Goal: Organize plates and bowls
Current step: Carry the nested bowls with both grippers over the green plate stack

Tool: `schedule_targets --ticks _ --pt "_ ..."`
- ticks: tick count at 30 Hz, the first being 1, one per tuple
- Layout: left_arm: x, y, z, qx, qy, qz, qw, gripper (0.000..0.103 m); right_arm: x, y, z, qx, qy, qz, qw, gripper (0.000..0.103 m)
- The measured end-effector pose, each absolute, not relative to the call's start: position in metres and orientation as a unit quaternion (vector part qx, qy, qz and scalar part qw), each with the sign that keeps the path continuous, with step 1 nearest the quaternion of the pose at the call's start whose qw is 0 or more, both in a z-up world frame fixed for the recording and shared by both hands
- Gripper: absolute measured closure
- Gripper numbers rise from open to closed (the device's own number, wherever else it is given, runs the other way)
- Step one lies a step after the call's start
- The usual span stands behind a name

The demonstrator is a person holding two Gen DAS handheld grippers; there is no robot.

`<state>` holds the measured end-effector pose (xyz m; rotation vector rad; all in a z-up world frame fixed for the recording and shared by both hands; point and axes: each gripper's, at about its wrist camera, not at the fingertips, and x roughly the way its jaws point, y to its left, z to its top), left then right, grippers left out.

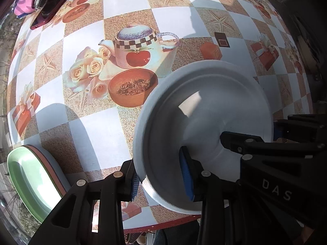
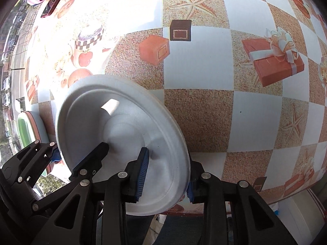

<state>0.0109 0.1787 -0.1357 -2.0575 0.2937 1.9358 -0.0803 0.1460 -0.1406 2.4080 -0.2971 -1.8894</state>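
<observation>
Sunlit and busy with printed teapots, roses and gift boxes, the checked tablecloth [image 1: 126,122] makes edges hard for me to read, and the right wrist view is washed out toward its far left. My landmark is the white bowl [image 1: 204,126], tilted up near the table's near edge.

Both tools are on it. I have the left gripper [image 1: 161,175] straddling the bowl's near-left rim, one blue pad inside the wall and one outside, closed to about the wall's thickness. The right gripper [image 2: 165,175] brackets the opposite rim the same way, one pad inside, one just behind the lip. Whether either set of pads is truly pressing I cannot tell.

Left of the bowl, well apart, sits the stack of plates [image 1: 34,175], green on top with a reddish edge below.

My worries: two grips on one smooth rim can fight each other, and if I pull unevenly the bowl may twist out of one pair of pads. It hangs partly past the table's edge, so a slip there probably means a drop to the floor. Glare could also make me misjudge clearance over the stack.
</observation>
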Motion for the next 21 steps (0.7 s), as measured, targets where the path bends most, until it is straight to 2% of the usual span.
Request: schedule_targets --ticks 16,21 --pt "0.036 0.09 -0.14 -0.722 0.055 0.681 0.104 0.062 -0.112 -0.002 -0.15 0.786 -0.026 -0.612 0.083 0.069" --pt "0.025 0.084 -0.139 -0.721 0.061 0.681 0.109 0.061 -0.115 -0.005 -0.153 0.788 -0.026 -0.609 0.085 0.069"
